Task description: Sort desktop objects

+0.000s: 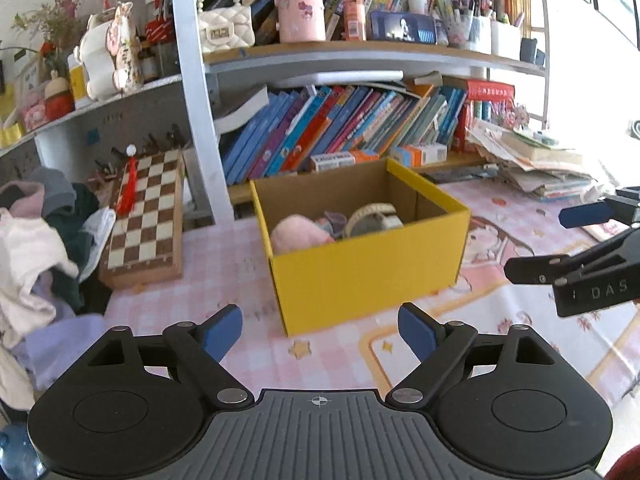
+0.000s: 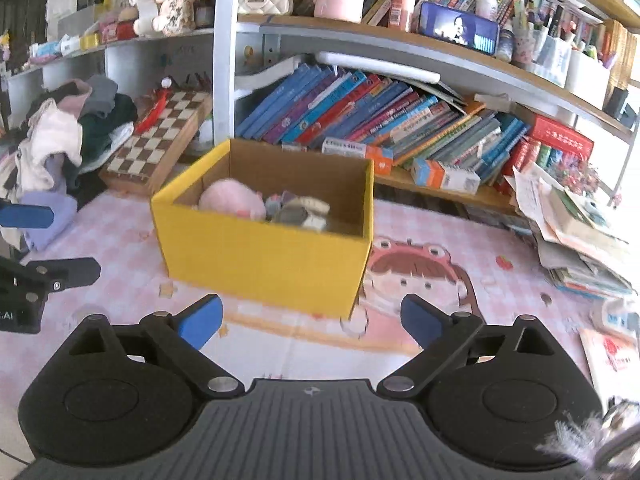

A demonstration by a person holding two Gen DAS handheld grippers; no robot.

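On the pink-patterned table (image 1: 240,264), a yellow box (image 1: 360,272) standing open-topped as collecting bin, pink plush toy (image 1: 298,234) and small oddments already inside. Just short of it, left gripper (image 1: 320,334) and right gripper (image 2: 311,322), fingers apart, empty.

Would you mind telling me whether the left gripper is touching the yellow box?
Apart. In the left wrist view, pink tablecloth shows between the open left gripper and the yellow box; nothing sits between the jaws.

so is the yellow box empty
No, the yellow box already holds a pink plush and a few other small items.
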